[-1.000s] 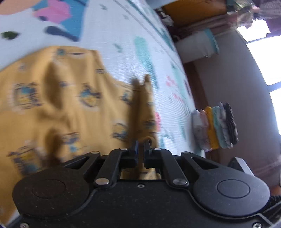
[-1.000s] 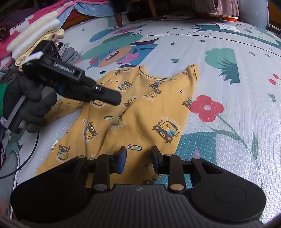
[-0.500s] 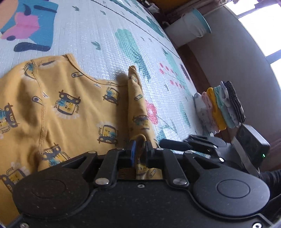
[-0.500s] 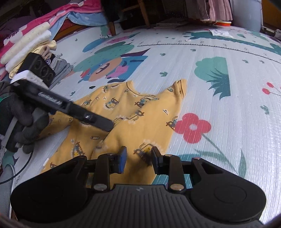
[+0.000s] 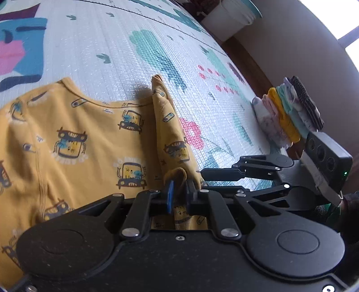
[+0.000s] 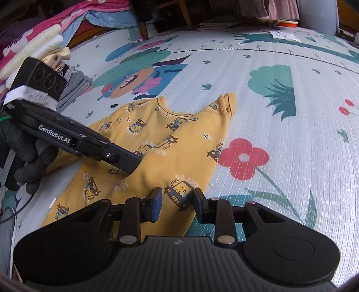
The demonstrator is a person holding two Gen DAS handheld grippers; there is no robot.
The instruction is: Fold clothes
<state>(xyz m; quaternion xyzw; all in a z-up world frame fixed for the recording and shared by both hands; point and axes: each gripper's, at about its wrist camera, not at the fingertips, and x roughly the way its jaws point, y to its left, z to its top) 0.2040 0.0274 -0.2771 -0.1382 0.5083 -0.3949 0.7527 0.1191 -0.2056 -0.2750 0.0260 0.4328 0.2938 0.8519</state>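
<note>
The yellow shirt with small car prints lies on the printed play mat, its neckline turned away from both cameras. The left gripper pinches a fold of the shirt's sleeve, the two fingers pressed nearly together with yellow cloth between the blue pad and the black one, and the sleeve runs from there as a raised ridge across the shirt. The right gripper hovers over the lower part of the shirt; its fingers stand apart and nothing is between them.

Around the shirt, the mat shows a red flower just beside the shirt's edge and a green tree farther off. A pile of folded clothes in pink, cream and white lies at the mat's left side, with grey garments near it. The left gripper's body hides part of the shirt in the right wrist view, and a gloved hand holds it.

Only the left wrist view shows a stack of folded clothes at the mat's far edge, a white bucket and the wall. Only the right wrist view shows the whole shape of the shirt and the orange-faced cartoon figure on the mat
</note>
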